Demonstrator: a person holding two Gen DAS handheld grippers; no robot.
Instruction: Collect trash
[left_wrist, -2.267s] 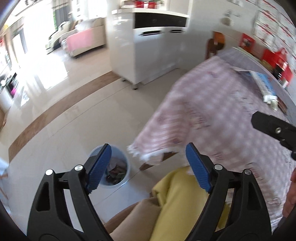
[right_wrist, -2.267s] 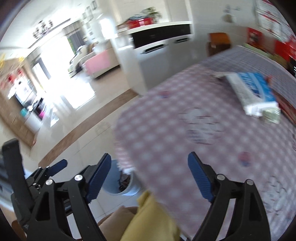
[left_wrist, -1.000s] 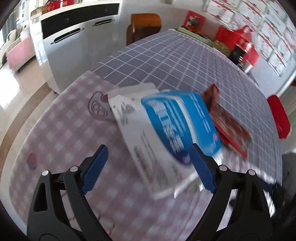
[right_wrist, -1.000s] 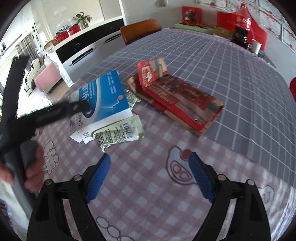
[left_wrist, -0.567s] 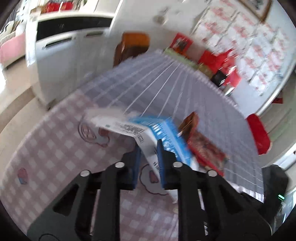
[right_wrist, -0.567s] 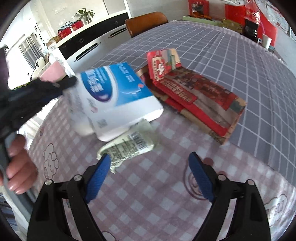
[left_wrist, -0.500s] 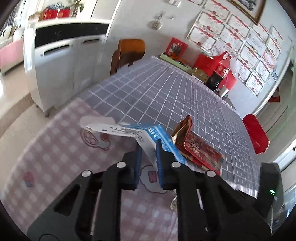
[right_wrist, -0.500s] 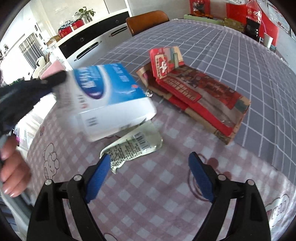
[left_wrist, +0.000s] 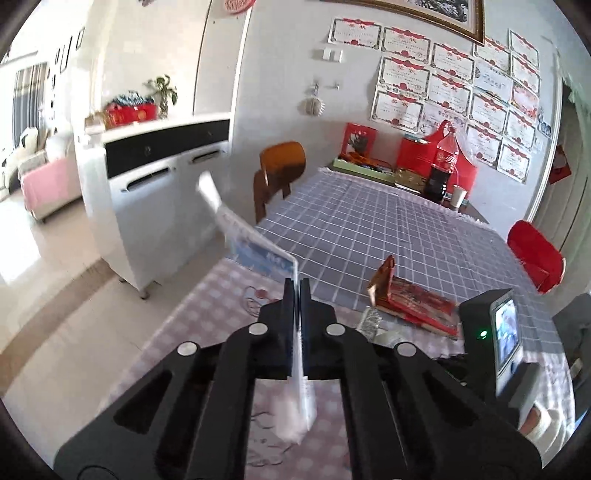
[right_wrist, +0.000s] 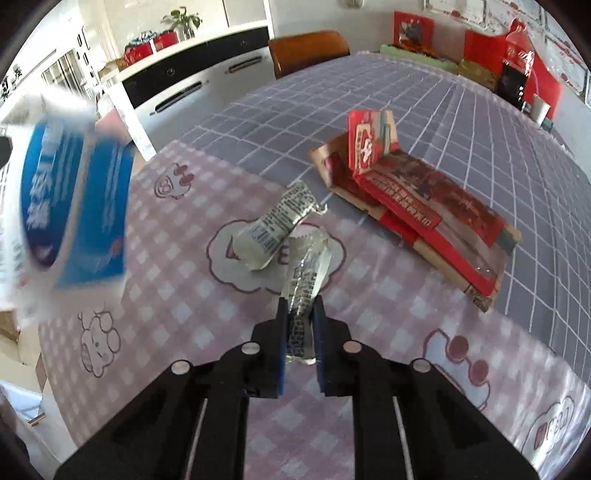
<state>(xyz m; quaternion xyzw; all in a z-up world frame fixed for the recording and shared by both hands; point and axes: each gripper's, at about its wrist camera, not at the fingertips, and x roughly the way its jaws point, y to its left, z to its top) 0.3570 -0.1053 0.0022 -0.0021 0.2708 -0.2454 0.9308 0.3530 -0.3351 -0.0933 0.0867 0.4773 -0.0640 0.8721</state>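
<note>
Beside red packet (right_wrist: 421, 206) (flattened): right claw (right_wrist: 300, 332) pinching wrapper (right_wrist: 304, 273), left claw (left_wrist: 295, 295) pinching blue box (left_wrist: 258, 251).

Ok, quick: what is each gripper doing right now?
Left gripper: shut on the blue-and-white box.
Right gripper: shut on a clear wrapper.

A lived-in family home — the dining area. A desk (left_wrist: 373, 236) under checked cloths is the landmark: behind it a wall of framed certificates (left_wrist: 443, 88), at its far end a wooden chair (left_wrist: 280, 173), left of it a white sideboard (left_wrist: 159, 192) and, beyond, a pink sofa (left_wrist: 44, 184).
</note>
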